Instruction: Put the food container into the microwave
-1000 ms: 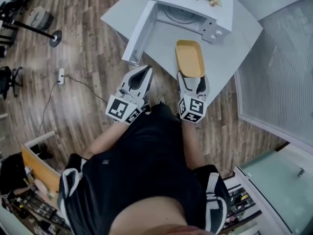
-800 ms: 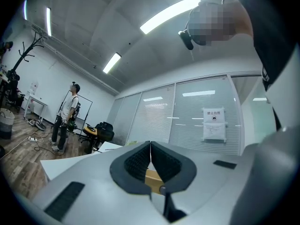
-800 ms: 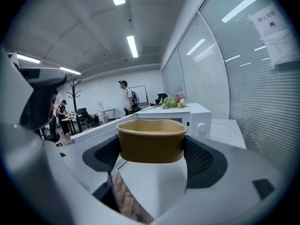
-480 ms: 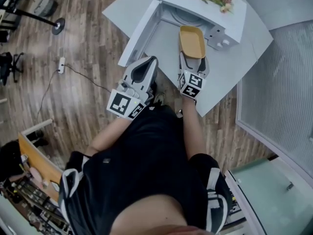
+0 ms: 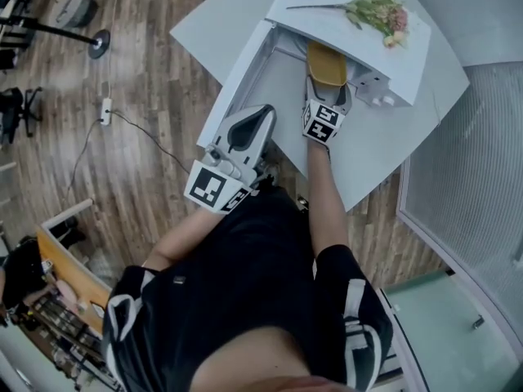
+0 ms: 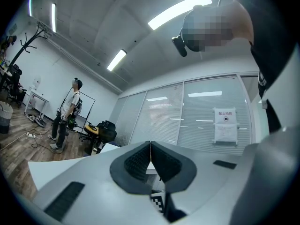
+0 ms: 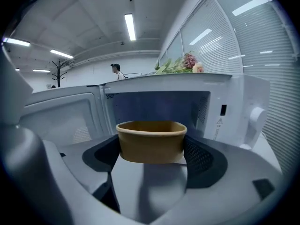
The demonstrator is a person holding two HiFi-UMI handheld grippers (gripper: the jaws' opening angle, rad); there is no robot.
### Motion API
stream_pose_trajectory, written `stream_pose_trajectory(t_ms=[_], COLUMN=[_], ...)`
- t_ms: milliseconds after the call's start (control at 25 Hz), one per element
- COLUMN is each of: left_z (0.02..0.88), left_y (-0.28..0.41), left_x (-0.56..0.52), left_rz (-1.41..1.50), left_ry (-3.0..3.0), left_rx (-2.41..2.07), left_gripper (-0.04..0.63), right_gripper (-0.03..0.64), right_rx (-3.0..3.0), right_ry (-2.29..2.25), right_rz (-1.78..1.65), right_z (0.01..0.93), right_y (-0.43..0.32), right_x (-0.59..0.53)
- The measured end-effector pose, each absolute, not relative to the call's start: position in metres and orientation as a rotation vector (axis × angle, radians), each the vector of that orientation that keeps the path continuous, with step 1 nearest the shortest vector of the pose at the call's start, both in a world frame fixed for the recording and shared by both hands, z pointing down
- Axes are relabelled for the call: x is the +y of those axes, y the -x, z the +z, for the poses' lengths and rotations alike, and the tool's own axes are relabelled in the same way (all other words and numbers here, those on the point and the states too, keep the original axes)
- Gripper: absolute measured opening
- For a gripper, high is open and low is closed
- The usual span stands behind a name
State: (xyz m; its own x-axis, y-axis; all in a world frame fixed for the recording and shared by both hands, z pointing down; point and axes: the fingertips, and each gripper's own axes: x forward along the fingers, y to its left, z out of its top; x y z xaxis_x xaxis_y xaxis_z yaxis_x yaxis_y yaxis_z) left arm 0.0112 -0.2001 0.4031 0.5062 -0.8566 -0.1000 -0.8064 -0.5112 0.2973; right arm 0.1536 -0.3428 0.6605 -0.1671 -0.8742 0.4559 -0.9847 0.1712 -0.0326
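Gripping at the microwave's mouth: the right gripper [image 7: 151, 154] is squeezing the tan food container [image 7: 151, 139] between its jaws, with a pad pressing on each side.
Container: it is hanging level at the front opening of the microwave [image 5: 351, 39]. In the head view its far end is passing under the microwave's top front edge.
Left gripper [image 6: 150, 146]: it is hovering with its jaws pressed together on nothing, near the free end of the microwave's door [image 5: 239, 70].
Door: it is standing swung wide to the microwave's left.
Writing: a warning-triangle label [image 7: 218, 122] is showing on the microwave's control panel beside the knob [image 7: 255, 118], its print too small to read. A paper notice [image 6: 225, 124] is hanging on a glass wall, its characters too small to read with certainty.
Room: the dark cavity is opening behind the container, and gaps are showing between the container and both side walls.
Top: a sprig of flowers [image 5: 377, 11] is lying on the microwave's top.
Table [image 5: 392, 137]: bare white tabletop is stretching in front of the microwave, ending in an edge below the right gripper.
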Motion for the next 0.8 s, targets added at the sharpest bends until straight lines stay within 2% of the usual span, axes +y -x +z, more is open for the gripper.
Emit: stream_pose_trajectory(t_ms=[800], left_z=[0.434], left_y=[-0.004], left_x=[-0.253], left_rz=[-0.327], left_ry=[-2.475], left_rx=[-1.401], left_gripper=[0.023], right_gripper=[0.445], right_rx=[-2.018], right_ry=[-1.713], right_rz=[0.52], right_z=[0.734], right_y=[-0.141], right_x=[-0.461])
